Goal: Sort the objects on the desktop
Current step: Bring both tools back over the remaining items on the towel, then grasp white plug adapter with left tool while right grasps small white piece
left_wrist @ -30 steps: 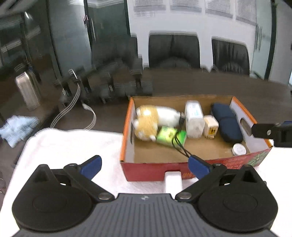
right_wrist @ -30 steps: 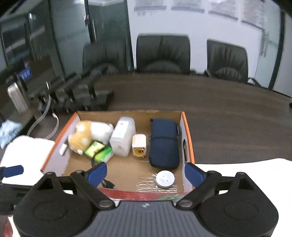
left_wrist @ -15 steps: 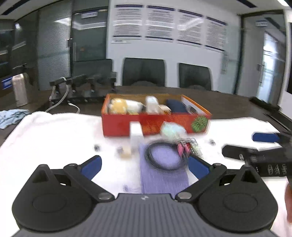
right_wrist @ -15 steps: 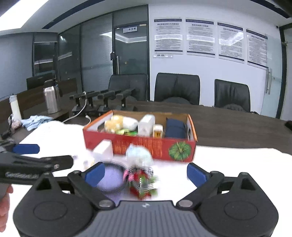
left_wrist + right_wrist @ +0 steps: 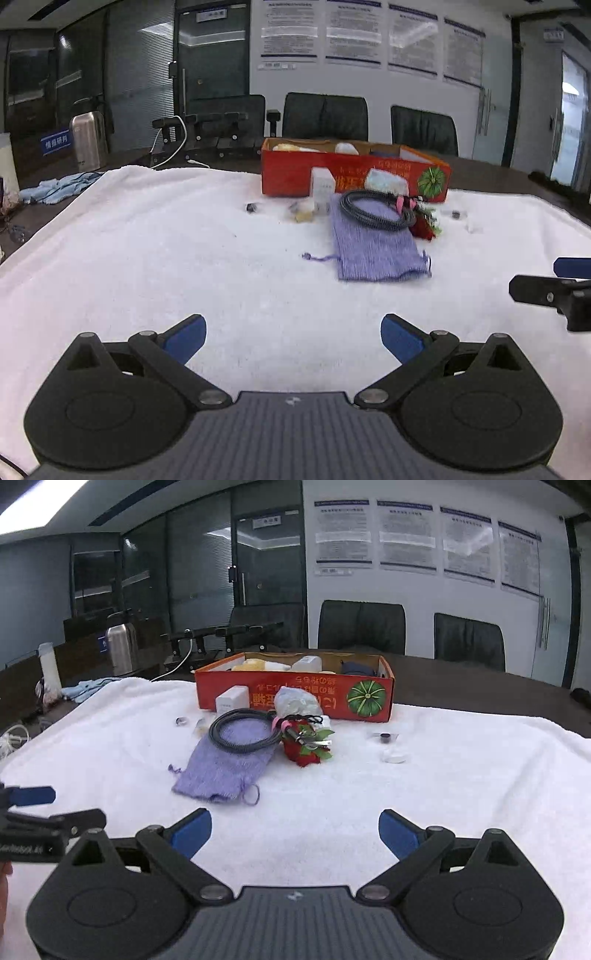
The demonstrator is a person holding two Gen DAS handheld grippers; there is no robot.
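A red cardboard box [image 5: 295, 698] holding several items stands at the far side of a white towel [image 5: 406, 794]. In front of it lie a purple knit pouch [image 5: 225, 768], a coiled black cable [image 5: 240, 731], a red strawberry charm with keys [image 5: 304, 747], a white adapter [image 5: 232, 699] and a bagged item [image 5: 295, 701]. The box [image 5: 351, 173], pouch [image 5: 373, 247] and cable [image 5: 373, 210] also show in the left wrist view. My left gripper [image 5: 291, 339] and right gripper [image 5: 295, 834] are both open and empty, low over the near towel, well short of the objects.
Small bits lie on the towel: a white cap [image 5: 393, 756], a dark piece [image 5: 384, 737], a ring [image 5: 181, 720]. A steel flask [image 5: 88, 140], a blue cloth [image 5: 55, 186], cables and black chairs [image 5: 362, 631] stand beyond on the dark table.
Both grippers have pulled back from above the box and dropped low over the near towel. The loose objects in front of the box have come into view. Both stay open.
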